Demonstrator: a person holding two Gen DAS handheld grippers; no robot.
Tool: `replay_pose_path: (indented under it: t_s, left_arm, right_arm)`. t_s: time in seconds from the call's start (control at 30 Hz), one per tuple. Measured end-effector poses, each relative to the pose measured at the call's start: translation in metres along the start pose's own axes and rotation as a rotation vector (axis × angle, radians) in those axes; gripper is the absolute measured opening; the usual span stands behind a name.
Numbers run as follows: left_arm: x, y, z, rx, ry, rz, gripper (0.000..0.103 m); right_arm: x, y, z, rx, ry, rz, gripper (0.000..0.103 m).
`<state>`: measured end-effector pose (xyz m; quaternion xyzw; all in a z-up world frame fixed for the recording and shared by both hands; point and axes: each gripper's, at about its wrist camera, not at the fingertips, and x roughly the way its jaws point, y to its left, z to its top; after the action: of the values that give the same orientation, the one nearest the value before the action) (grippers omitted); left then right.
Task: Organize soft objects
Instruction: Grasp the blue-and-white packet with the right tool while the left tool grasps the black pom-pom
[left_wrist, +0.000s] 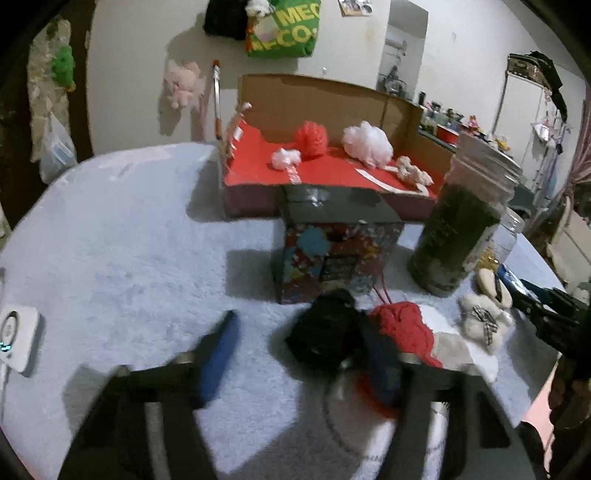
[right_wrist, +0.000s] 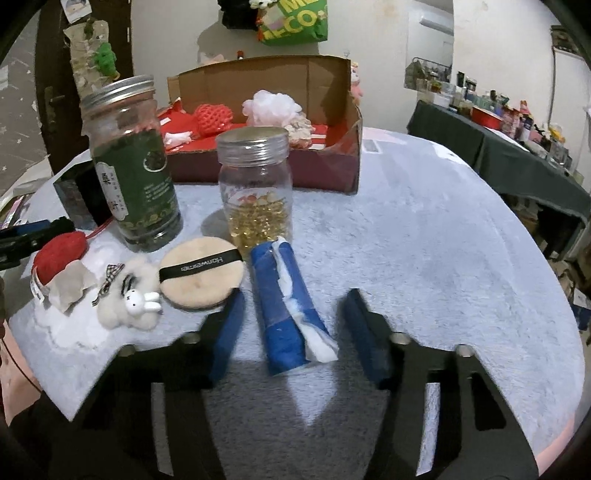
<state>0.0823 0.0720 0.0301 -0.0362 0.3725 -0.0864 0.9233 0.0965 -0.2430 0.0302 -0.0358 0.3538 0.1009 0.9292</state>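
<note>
My left gripper (left_wrist: 299, 350) is open; a black soft object (left_wrist: 325, 332) lies between its blue fingers, close to the right finger, next to a red knitted piece (left_wrist: 404, 325). My right gripper (right_wrist: 293, 328) is open around a blue roll with white wadding (right_wrist: 288, 306), which lies on the table. A beige powder puff (right_wrist: 201, 277), a white fluffy bunny clip (right_wrist: 129, 299) and the red knitted piece (right_wrist: 57, 258) lie to its left. The cardboard box (left_wrist: 332, 99) with a red lining holds a red puff (left_wrist: 312, 134), a white puff (left_wrist: 367, 142) and small soft pieces.
A tall green tea jar (right_wrist: 135, 162) and a clear jar with golden capsules (right_wrist: 256, 188) stand before the box (right_wrist: 266, 170). A patterned small box (left_wrist: 336, 251) stands mid-table. A white device (left_wrist: 16, 339) lies at the left edge. The table has a pale blue fuzzy cover (right_wrist: 424, 236).
</note>
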Motion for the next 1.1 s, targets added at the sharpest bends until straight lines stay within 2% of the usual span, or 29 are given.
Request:
replay_pose_path:
  t_s: [0.03,0.07,0.13,0.17,0.33,0.5,0.73,1.1]
  left_arm:
    - [0.001,0.0,0.0,-0.004,0.007,-0.024,0.039]
    - [0.0,-0.001,-0.001,-0.008,0.011,-0.052,0.032]
    - [-0.004,-0.005,-0.001,0.007,0.002,-0.043,0.031]
    - [-0.009,-0.008,-0.001,0.019,-0.012,-0.032,0.03]
    - [-0.031,-0.02,0.002,0.047,-0.07,-0.049,0.029]
    - [-0.048,-0.042,0.004,0.087,-0.107,-0.122,0.029]
    - [-0.029,-0.083,-0.001,0.153,-0.057,-0.219,0.029]
    - [-0.015,-0.098,-0.004,0.158,-0.017,-0.249,0.029]
  right_arm:
    - [-0.001,0.0,0.0,-0.001,-0.003,0.016,0.031]
    - [-0.002,0.0,0.001,0.0,-0.007,0.022,0.031]
    - [-0.006,0.0,0.001,0.003,-0.021,0.031,0.024]
    - [-0.008,0.0,0.002,0.008,-0.032,0.034,0.024]
    - [-0.028,0.004,0.007,0.018,-0.097,0.057,0.024]
    - [-0.042,0.02,0.01,0.004,-0.119,0.144,0.024]
    - [-0.039,0.055,0.009,-0.032,-0.105,0.252,0.024]
    - [-0.026,0.066,0.007,-0.025,-0.065,0.296,0.024]
